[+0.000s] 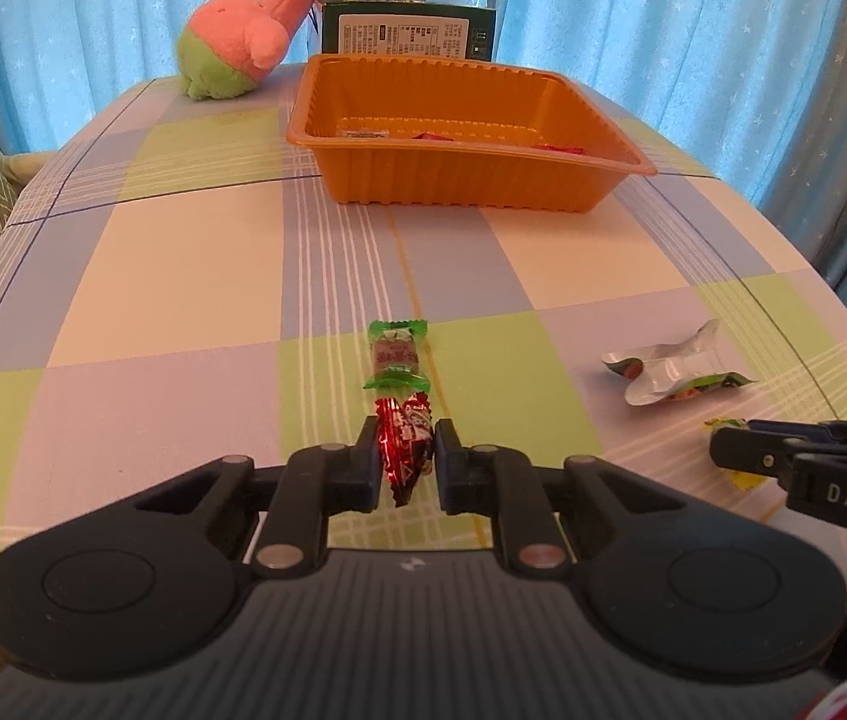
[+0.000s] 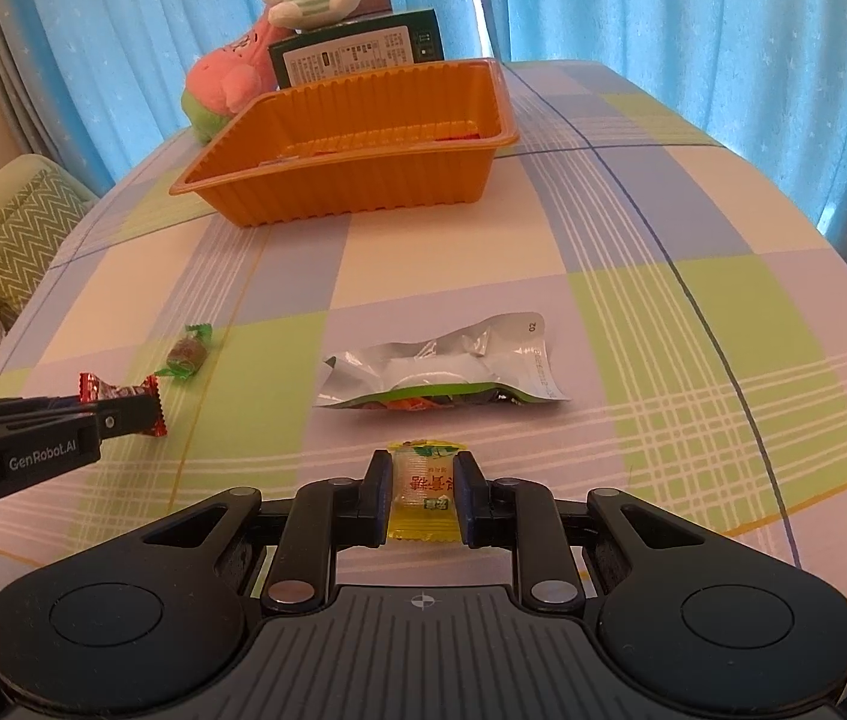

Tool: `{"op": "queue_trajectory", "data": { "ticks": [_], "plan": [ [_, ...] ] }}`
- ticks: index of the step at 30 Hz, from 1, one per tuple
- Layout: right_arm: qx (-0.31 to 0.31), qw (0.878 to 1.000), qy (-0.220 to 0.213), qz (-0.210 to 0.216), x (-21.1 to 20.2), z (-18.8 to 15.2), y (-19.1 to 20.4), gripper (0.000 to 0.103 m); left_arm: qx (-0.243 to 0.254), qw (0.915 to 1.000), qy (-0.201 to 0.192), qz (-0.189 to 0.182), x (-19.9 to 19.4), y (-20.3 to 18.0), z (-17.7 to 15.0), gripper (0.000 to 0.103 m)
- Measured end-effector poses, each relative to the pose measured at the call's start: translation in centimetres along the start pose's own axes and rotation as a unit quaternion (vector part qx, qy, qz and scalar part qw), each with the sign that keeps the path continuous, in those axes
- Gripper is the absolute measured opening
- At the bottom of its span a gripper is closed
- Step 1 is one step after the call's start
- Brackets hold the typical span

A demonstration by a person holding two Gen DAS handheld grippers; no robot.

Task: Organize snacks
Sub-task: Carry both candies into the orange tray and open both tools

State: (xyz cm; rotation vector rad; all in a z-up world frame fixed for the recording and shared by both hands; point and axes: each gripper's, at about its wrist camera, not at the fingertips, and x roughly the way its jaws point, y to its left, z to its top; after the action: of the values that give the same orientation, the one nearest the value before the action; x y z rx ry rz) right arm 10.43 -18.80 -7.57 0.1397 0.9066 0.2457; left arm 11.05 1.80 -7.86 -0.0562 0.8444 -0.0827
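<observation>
Now left gripper (image 1: pixel 405 456) jaws clamped on red candy (image 1: pixel 404 450); green candy (image 1: pixel 396 355) just beyond the tips. Right gripper (image 2: pixel 425 495) pinches yellow candy (image 2: pixel 425 492), silver packet (image 2: pixel 441 369) ahead.

A wide bare stretch of the checked-cloth worktop (image 2: pixel 435 264) lies open up to the ribbed orange plastic tray (image 2: pixel 357 138). Nearer, a green-wrapped candy (image 1: pixel 397 355) and a torn silver foil pouch (image 2: pixel 447 369) lie apart, with clear cloth between them. Two plush toys (image 1: pixel 243 42) and a dark green carton (image 1: pixel 408 30) crowd behind the tray.

Three wrapped candies (image 2: pixel 426 495), one silver pouch (image 2: pixel 441 369), one orange tray (image 2: pixel 357 180), two plush toys (image 1: pixel 243 42)
</observation>
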Motion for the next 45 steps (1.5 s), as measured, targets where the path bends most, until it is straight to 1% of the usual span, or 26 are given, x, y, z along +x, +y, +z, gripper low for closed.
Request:
{"op": "queue_trajectory", "data": {
  "ticks": [9,20,34,39,45],
  "plan": [
    [-0.005,1.0,-0.014,0.009,-1.8,0.5,0.8,0.022,-0.014,0.9999,-0.007,-0.005,-3.2,-0.8,0.0,0.015],
    [-0.022,1.0,-0.012,0.018,-3.6,0.6,1.6,0.022,-0.017,0.9998,-0.009,-0.011,-5.4,-1.9,-0.2,0.015],
    [-0.028,0.999,-0.02,0.02,-4.7,0.7,1.9,0.022,-0.016,0.9996,-0.017,-0.018,-6.9,-2.7,0.1,0.015],
    [-0.029,0.999,-0.024,0.021,-4.9,1.2,2.0,0.022,-0.019,0.9995,-0.016,-0.021,-7.0,-2.7,0.8,0.015],
    [-0.035,0.999,-0.032,0.02,-4.8,2.6,1.9,0.022,-0.023,0.9993,-0.015,-0.026,-6.6,-2.6,2.3,0.015]
  ]
}}
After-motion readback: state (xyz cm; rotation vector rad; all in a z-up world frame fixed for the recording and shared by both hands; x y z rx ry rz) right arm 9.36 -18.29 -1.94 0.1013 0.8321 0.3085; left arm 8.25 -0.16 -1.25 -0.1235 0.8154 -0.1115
